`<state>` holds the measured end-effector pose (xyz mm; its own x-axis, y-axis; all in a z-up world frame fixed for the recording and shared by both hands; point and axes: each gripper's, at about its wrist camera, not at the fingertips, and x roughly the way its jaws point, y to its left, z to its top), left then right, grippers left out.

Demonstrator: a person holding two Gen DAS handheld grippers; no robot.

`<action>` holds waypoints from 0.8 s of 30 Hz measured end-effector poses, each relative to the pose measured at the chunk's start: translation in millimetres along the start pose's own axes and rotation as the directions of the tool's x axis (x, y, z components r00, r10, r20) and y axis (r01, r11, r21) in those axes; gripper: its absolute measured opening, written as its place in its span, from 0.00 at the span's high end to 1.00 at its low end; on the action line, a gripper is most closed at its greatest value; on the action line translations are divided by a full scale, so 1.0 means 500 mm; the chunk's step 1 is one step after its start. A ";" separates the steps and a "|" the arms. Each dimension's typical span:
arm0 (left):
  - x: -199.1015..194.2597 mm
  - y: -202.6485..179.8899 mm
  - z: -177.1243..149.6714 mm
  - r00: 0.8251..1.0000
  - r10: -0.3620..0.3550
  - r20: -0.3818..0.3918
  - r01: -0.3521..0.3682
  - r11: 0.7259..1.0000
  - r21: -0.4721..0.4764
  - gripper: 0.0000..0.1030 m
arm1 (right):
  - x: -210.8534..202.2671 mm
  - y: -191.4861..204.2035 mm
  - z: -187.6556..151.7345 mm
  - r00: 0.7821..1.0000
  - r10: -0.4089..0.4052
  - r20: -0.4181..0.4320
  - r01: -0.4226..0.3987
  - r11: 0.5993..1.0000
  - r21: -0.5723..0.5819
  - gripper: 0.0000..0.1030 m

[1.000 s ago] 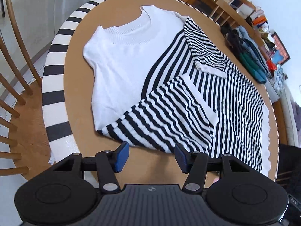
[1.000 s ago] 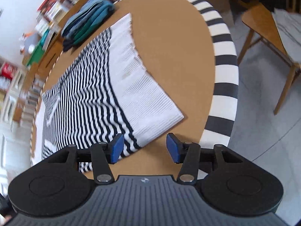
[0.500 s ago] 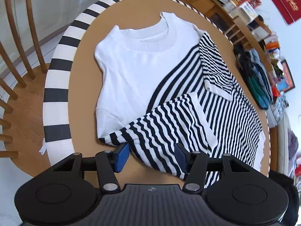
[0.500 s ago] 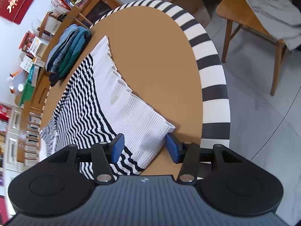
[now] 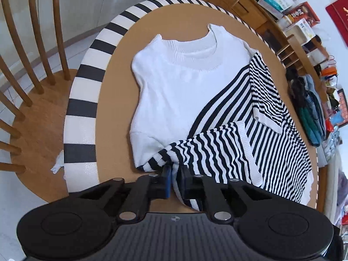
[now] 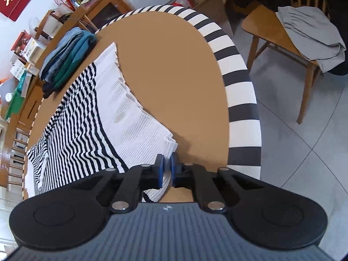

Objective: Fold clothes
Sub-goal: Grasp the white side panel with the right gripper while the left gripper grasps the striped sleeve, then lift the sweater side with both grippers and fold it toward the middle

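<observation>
Both hand-held grippers, spread apart half a second ago, now pinch the white knit sweater with black stripes (image 5: 187,100): the left hand-held gripper (image 5: 174,174) grips its folded striped sleeve, the right hand-held gripper (image 6: 167,166) its ribbed white hem corner. The sweater lies flat ahead of them on the round brown counter with a striped rim (image 6: 174,65). Wooden chairs (image 5: 32,69) and cluttered shelves (image 5: 293,21) stand beyond.

Oval tan desk (image 5: 115,100), black-and-white striped rim; white and black-striped knit sweater (image 5: 184,100) flat on it; folded blue-green clothes pile (image 6: 67,58) at far edge.
</observation>
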<state>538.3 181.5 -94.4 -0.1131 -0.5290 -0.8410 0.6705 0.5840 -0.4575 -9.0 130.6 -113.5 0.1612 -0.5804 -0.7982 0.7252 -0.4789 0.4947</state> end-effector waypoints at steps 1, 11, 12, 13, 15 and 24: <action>0.000 0.002 -0.001 1.000 0.002 0.005 -0.002 1.000 -0.002 0.94 | 0.000 0.002 -0.001 1.000 0.000 0.001 0.000 1.000 -0.012 0.94; -0.031 0.008 -0.014 0.998 0.031 0.050 -0.034 0.997 0.067 0.97 | -0.028 -0.002 -0.014 1.000 -0.002 -0.007 0.001 0.997 -0.079 0.95; -0.035 0.012 -0.014 0.998 0.032 0.051 -0.035 0.997 0.068 0.97 | -0.034 -0.005 -0.014 1.000 -0.002 -0.007 0.001 0.996 -0.086 0.95; -0.039 0.016 -0.014 0.998 0.030 0.050 -0.033 0.997 0.069 0.97 | -0.039 -0.008 -0.014 1.000 -0.002 -0.006 0.001 0.996 -0.093 0.95; -0.046 0.020 -0.014 0.998 0.027 0.049 -0.031 0.996 0.078 0.97 | -0.049 -0.007 -0.018 1.000 -0.018 -0.012 0.017 0.992 -0.127 0.95; -0.067 0.022 -0.032 0.997 0.070 0.025 -0.074 0.982 0.174 0.97 | -0.084 -0.007 -0.041 0.996 -0.060 -0.071 0.042 0.973 -0.226 0.95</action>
<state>537.4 215.6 -75.6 -0.0473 -0.5018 -0.8637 0.7945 0.5052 -0.3370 -4.8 170.1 -88.9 0.1648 -0.5022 -0.8489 0.8640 -0.3416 0.3698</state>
